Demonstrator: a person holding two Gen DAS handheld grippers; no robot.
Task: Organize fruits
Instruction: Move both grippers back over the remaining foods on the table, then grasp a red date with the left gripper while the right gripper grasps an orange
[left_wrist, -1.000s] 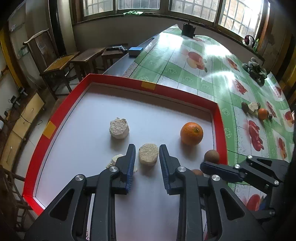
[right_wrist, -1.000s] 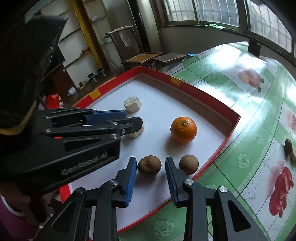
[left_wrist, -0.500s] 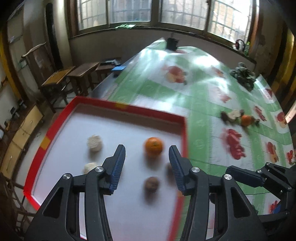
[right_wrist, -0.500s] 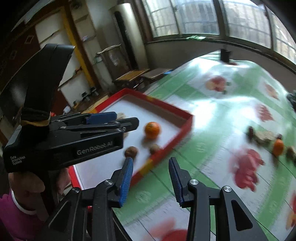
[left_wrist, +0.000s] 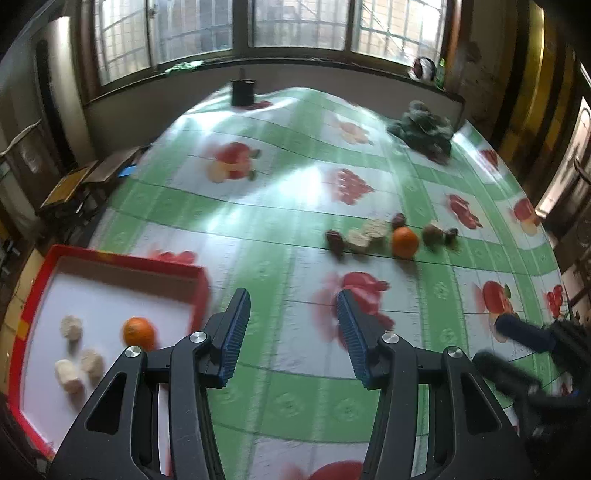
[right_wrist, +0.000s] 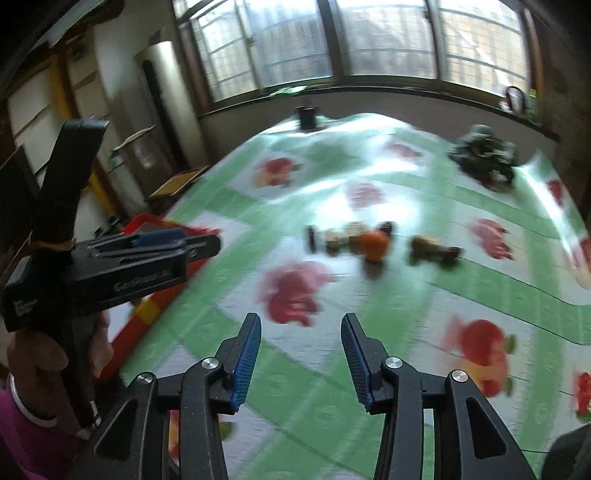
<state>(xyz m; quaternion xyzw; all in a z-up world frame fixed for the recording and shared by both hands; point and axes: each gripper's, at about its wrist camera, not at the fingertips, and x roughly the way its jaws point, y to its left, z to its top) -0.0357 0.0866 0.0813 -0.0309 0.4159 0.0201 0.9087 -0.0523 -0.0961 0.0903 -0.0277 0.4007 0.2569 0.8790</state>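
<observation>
At far left the red tray (left_wrist: 201, 291), cut off by the frame, holds an orange (left_wrist: 138, 332) and three pale pieces. Both the left gripper (left_wrist: 291, 332) and the right gripper (right_wrist: 301, 350) are spread apart and hold nothing above the counter (left_wrist: 280, 229). Farther right, blurred fruits (left_wrist: 391, 236) lie in a row.

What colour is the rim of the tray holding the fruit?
Red, with yellow patches; the tray shows best in the left wrist view.
</observation>
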